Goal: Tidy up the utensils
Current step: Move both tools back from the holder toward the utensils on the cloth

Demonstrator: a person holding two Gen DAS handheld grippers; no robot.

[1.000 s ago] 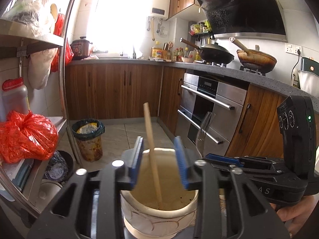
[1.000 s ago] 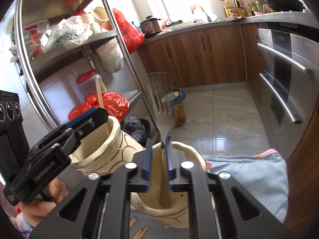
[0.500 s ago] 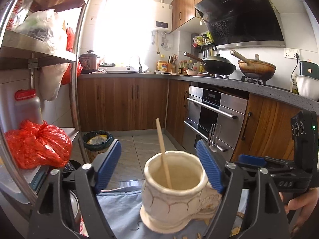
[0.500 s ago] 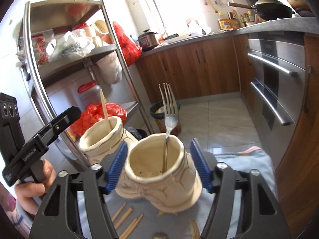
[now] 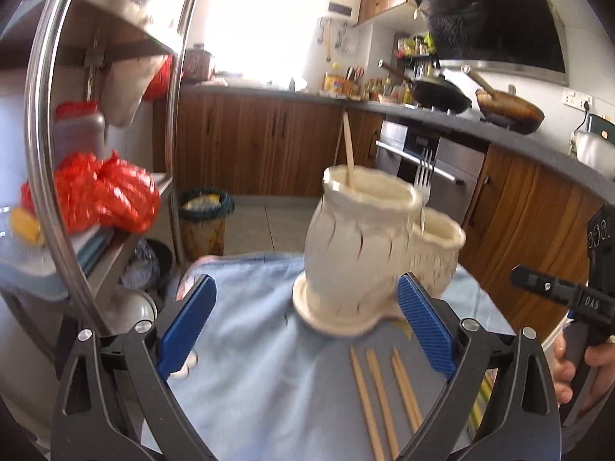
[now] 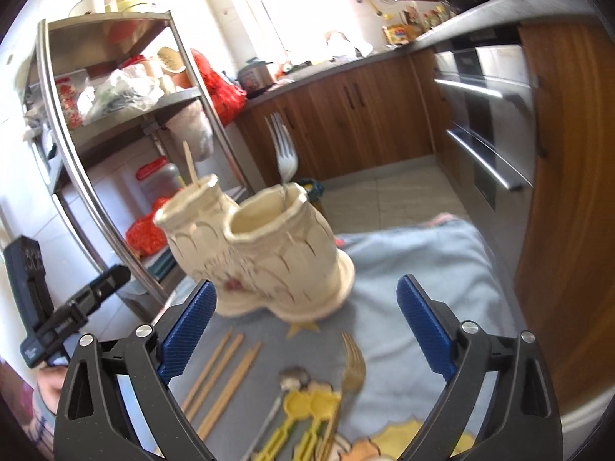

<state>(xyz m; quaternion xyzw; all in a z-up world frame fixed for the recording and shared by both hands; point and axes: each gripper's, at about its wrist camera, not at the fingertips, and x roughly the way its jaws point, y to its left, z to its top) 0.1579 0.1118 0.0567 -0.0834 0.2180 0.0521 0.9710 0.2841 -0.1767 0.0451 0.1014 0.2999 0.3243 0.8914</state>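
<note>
Standing just ahead of both grippers, the double holder (image 6: 265, 253) rests on the blue cloth (image 6: 415, 269). The left gripper (image 5: 305, 324) and right gripper (image 6: 305, 330) gape wide, holding nothing. A chopstick (image 5: 348, 150) and fork (image 6: 284, 161) stand inside; loose chopsticks (image 6: 223, 372) lie below.

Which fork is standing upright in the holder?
The silver fork, tines up in the right-hand cup of the ceramic holder. The gold fork lies flat on the blue cloth.
</note>
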